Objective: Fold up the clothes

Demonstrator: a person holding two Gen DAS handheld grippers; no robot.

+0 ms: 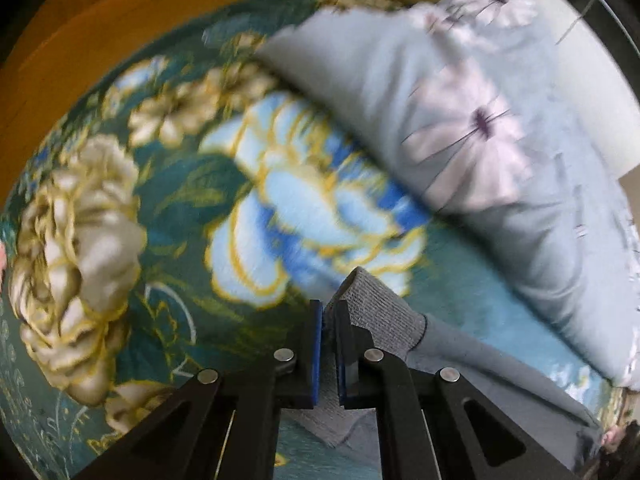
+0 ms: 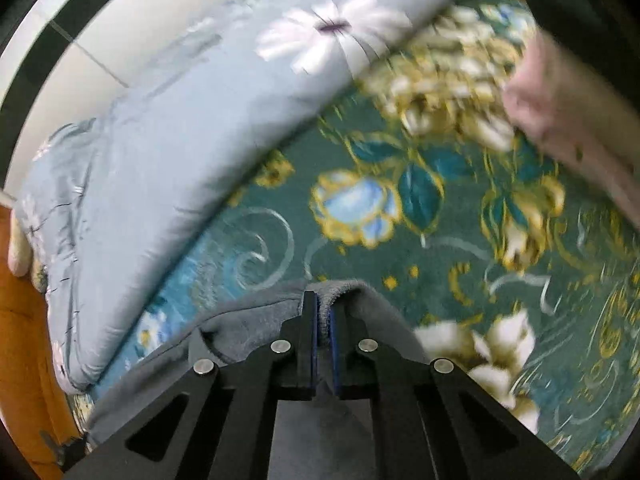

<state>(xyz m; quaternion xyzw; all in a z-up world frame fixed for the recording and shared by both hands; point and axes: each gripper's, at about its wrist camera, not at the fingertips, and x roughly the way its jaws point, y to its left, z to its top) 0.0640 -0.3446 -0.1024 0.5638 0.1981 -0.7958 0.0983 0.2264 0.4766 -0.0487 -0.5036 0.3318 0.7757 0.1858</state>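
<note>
You are working on a grey garment, a soft knitted piece with a ribbed cuff or hem, and it is lying low on the bed while two of its edges are being pinched up off the surface. In the left wrist view the ribbed end is standing up between the pads and the rest is trailing away to the right over the blanket. In the right wrist view the same grey garment is draping over and around the fingers, its rolled edge sitting just past their tips.

Your left gripper is clamping down narrow on that ribbed edge, with only the thickness of the cloth between the blue pads. Your right gripper is doing likewise, squeezed almost closed on a fold of the grey fabric. Holding two separate points like this is probably giving you a straight line of cloth to carry across, so the fold lands evenly rather than bunching.

Beneath the garment, the floral blanket, teal with large blue and cream flowers, is serving as your folding surface. A pale blue pillow with white flowers is lying just beyond the garment, near enough that a carried edge could brush it. Past the blanket, the orange wooden bed frame is showing at the edge. At the upper right of the right wrist view something pink and blurred is reaching in; you cannot tell what it is.
</note>
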